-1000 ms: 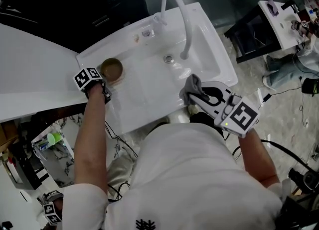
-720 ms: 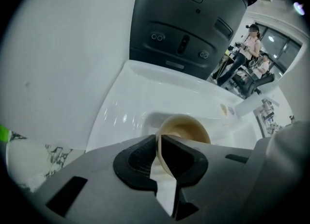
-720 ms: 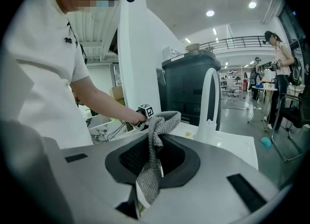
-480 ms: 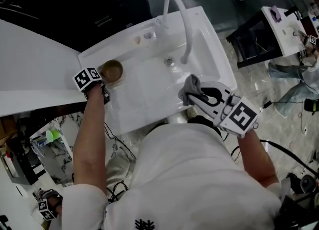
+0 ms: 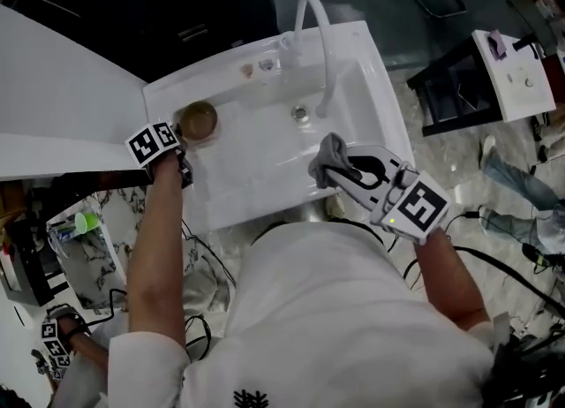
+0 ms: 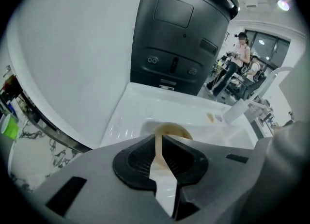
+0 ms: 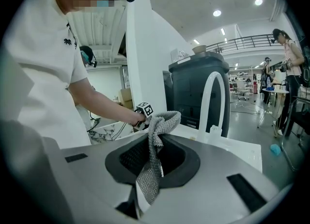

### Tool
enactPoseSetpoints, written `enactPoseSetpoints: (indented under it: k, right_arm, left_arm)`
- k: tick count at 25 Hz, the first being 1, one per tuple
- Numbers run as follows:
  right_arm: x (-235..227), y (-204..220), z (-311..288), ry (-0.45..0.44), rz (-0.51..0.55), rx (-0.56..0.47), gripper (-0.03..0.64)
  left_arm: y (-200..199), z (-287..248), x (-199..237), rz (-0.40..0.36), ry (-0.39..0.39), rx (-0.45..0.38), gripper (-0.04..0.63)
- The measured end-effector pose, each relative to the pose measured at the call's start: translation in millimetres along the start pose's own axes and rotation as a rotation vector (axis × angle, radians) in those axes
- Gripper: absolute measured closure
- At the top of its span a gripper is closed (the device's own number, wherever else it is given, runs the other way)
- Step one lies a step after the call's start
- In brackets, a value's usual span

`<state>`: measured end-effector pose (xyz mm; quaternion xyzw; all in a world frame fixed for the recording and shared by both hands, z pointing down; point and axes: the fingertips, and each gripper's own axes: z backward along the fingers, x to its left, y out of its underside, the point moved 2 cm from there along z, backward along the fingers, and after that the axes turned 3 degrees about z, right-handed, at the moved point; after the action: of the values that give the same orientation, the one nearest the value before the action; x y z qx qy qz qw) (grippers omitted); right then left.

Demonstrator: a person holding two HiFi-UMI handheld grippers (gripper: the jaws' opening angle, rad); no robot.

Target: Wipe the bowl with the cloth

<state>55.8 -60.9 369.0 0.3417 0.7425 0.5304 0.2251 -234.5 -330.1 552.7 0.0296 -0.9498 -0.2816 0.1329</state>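
Nearest, on the right, the right tool (image 5: 342,168) is clenched on the cloth (image 7: 156,126). The grey knit is pinched between its jaws, with a bunched tuft standing out past the tips. It hangs over the near rim of the sink (image 5: 265,207), well apart from the bowl (image 5: 197,121).

On the left, the jaws of the left tool (image 6: 159,145) have just been opening. A narrow gap shows between them with nothing in it, and the bowl's tan rim is visible through the gap. This tool is released and sits just beside the bowl's near-left edge.

The bowl stands upright and free on the flat left part of the sink, left of the drain (image 5: 300,113). The white faucet (image 5: 320,44) arches over the basin farther back, and the white desk (image 5: 62,106) runs off to the left.

Judging from this, the wipe has not begun. To do it well:
- The left tool should first pinch the rim, since a light bowl will likely skate on the smooth sink.
- The cloth should then cross leftward and go in tuft first, so the knit meets the inside rather than the hard jaw tips.
- It should sweep round the wall and down to the bottom with steady, modest pressure
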Motion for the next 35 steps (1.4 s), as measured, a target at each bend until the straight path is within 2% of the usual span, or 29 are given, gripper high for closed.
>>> enactPoseSetpoints:
  k: [9, 20, 29, 35]
  right_arm:
    - [-4.1, 6.0, 19.2, -0.073, 0.023, -0.005, 0.571]
    - [0.8, 19.1, 39.7, -0.196, 0.042, 0.002, 0.571]
    - [16.3, 27.1, 41.2, -0.283, 0.016, -0.025, 0.571]
    - [28.9, 25.6, 44.6, -0.317, 0.012, -0.024, 0.571]
  left_arm:
    - [19.1, 47.3, -34.7, 0.028, 0.06, -0.109, 0.545]
    - [80.9, 119.2, -110.7, 0.046, 0.19, -0.21, 0.583]
    - [152.9, 182.6, -200.6, -0.049, 0.42, -0.219, 0.584]
    - [192.5, 214.3, -255.7, -0.173, 0.532, -0.214, 0.584]
